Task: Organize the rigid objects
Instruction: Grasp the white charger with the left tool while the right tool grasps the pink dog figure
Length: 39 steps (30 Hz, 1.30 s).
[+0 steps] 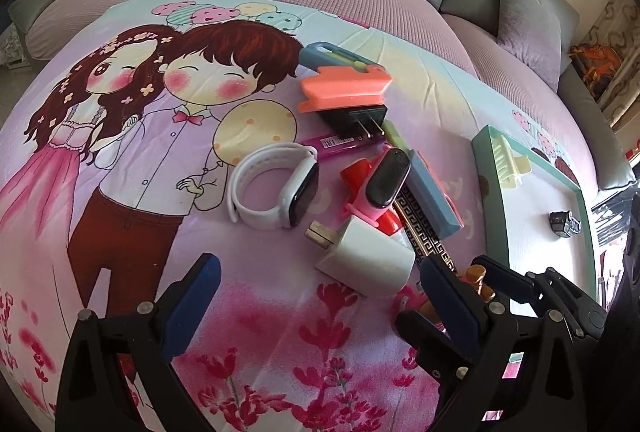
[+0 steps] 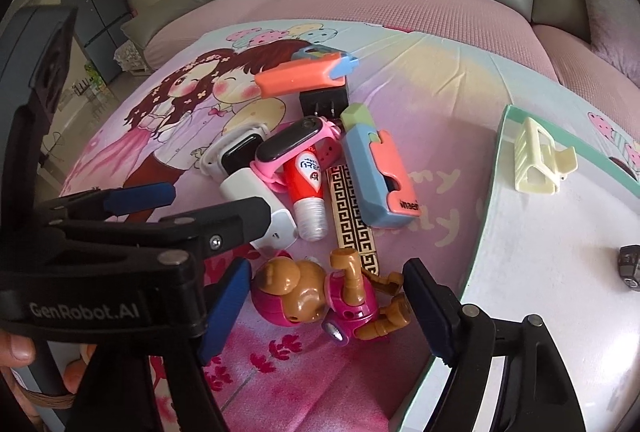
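In the left wrist view, the left claw (image 1: 316, 292) is released, its two blue-padded fingers stand wide apart and hold nothing. Just in front of it, between the fingers and slightly to the right, lies the white charger (image 1: 366, 258) on the cartoon-printed cloth (image 1: 140, 151), with its prongs pointing left and away. Beyond it sits the pile: a white smartwatch (image 1: 276, 187), a pink band with black face (image 1: 386, 179), a black plug (image 1: 354, 121) and an orange clip (image 1: 344, 87). At the right is the tray (image 1: 486, 187), holding a cream hair claw (image 1: 508, 159) and a small dark car (image 1: 564, 224).

In the right wrist view, the right claw (image 2: 326, 316) is also released and empty. The toy dog figure (image 2: 320, 296) lies directly between its open fingers, on its back or side, with its long axis running roughly left to right, across the gap. So the right claw is clearly the nearer one to this toy, and I judge that closing on it is the coming move. The tray (image 2: 500, 159) is just to the right, so the carry would be short. The red glue tube (image 2: 308, 187) and the patterned stick (image 2: 352, 216) lie just beyond the toy. The left claw crosses this view at the left, above the white charger.
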Each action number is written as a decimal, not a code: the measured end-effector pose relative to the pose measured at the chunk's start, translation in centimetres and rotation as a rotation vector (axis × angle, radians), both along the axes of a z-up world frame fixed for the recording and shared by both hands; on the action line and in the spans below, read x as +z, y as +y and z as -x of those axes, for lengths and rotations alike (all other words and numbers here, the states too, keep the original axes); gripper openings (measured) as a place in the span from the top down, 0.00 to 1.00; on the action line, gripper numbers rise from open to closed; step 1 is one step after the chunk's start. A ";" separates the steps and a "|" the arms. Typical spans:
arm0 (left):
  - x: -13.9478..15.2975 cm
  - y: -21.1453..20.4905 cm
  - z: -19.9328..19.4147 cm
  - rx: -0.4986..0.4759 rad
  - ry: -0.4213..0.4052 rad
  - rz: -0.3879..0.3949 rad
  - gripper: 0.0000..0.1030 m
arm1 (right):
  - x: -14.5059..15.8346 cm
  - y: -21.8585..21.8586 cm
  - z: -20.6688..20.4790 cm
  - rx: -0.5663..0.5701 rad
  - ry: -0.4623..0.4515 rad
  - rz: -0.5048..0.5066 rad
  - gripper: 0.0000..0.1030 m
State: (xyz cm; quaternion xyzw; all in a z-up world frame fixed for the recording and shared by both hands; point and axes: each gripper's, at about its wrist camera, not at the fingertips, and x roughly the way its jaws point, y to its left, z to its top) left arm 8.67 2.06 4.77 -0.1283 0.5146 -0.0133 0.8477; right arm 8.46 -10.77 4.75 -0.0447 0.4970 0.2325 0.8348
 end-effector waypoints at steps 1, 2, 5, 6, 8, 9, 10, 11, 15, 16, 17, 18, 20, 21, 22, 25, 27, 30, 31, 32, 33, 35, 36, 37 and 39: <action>0.0 0.0 0.0 0.001 0.000 0.000 0.03 | 0.1 -0.1 0.0 -0.001 -0.003 0.003 0.22; -0.1 0.0 0.0 0.004 0.001 0.001 0.03 | 0.1 -0.2 0.0 -0.002 -0.006 0.005 0.22; -0.2 0.0 0.0 0.006 0.003 0.005 0.03 | 0.5 -0.6 0.0 -0.011 -0.016 0.005 0.22; -0.2 0.0 -0.1 0.006 0.003 0.005 0.03 | 0.6 -0.8 0.0 -0.015 -0.022 0.006 0.22; -0.1 -0.1 -0.1 0.005 0.001 0.007 0.03 | 0.9 -1.2 0.0 -0.024 -0.028 0.002 0.23; -0.1 -0.1 -0.1 0.003 -0.001 0.009 0.03 | 1.0 -1.4 0.0 -0.029 -0.029 -0.002 0.23; -0.1 -0.2 -0.1 0.001 -0.003 0.012 0.03 | 1.1 -1.5 0.0 -0.033 -0.030 -0.003 0.23; -0.1 -0.3 -0.2 -0.002 -0.003 0.013 0.03 | 1.1 -1.6 0.0 -0.034 -0.031 -0.001 0.23; -0.4 -0.7 -0.4 -0.018 -0.001 0.020 0.03 | 1.4 -1.6 0.1 -0.023 -0.039 0.004 0.23; -0.5 -0.8 -0.5 -0.018 -0.002 0.024 0.03 | 1.5 -1.6 0.2 -0.019 -0.044 0.008 0.23; -0.5 -0.8 -0.5 -0.017 -0.002 0.030 0.03 | 1.6 -1.7 0.2 -0.018 -0.046 0.006 0.24; -0.6 -0.8 -0.6 -0.014 -0.003 0.037 0.03 | 1.6 -1.8 0.2 -0.020 -0.044 0.003 0.24; -0.8 -0.8 -0.7 -0.017 -0.002 0.048 0.03 | 1.6 -1.8 0.1 -0.021 -0.039 0.001 0.24; -0.9 -0.9 -0.8 -0.019 0.000 0.050 0.03 | 1.5 -1.8 0.1 -0.020 -0.037 0.004 0.24; -1.0 -1.0 -0.9 -0.022 0.001 0.052 0.03 | 1.4 -1.7 0.1 -0.018 -0.036 0.007 0.24; -1.2 -1.1 -1.1 -0.028 -0.004 0.069 0.05 | 1.4 -1.7 0.1 -0.019 -0.033 0.005 0.24; -1.3 -1.1 -1.2 -0.028 -0.005 0.075 0.07 | 1.3 -1.8 0.0 -0.020 -0.031 0.000 0.24; -1.4 -1.1 -1.4 -0.028 -0.011 0.083 0.09 | 1.3 -1.8 0.0 -0.019 -0.031 0.001 0.24; -1.4 -1.1 -1.3 -0.030 -0.014 0.091 0.14 | 1.3 -1.8 0.0 -0.020 -0.031 0.001 0.24; -1.5 -1.1 -1.4 -0.034 -0.015 0.103 0.29 | 1.3 -1.8 0.0 -0.020 -0.029 0.000 0.24; -1.6 -1.0 -1.5 -0.036 -0.013 0.120 0.39 | 1.3 -1.8 0.0 -0.021 -0.029 -0.001 0.24; -1.9 -1.0 -1.5 -0.034 -0.007 0.121 0.40 | 1.2 -1.8 0.0 -0.021 -0.028 -0.002 0.24; -1.9 -1.0 -1.5 -0.037 -0.011 0.125 0.43 | 1.2 -1.8 0.0 -0.021 -0.028 -0.002 0.24; -1.8 -0.9 -1.4 -0.038 -0.014 0.129 0.44 | 1.2 -1.8 0.0 -0.021 -0.028 -0.001 0.24; -1.7 -0.9 -1.3 -0.039 -0.020 0.126 0.44 | 1.2 -1.8 0.0 -0.021 -0.028 0.000 0.24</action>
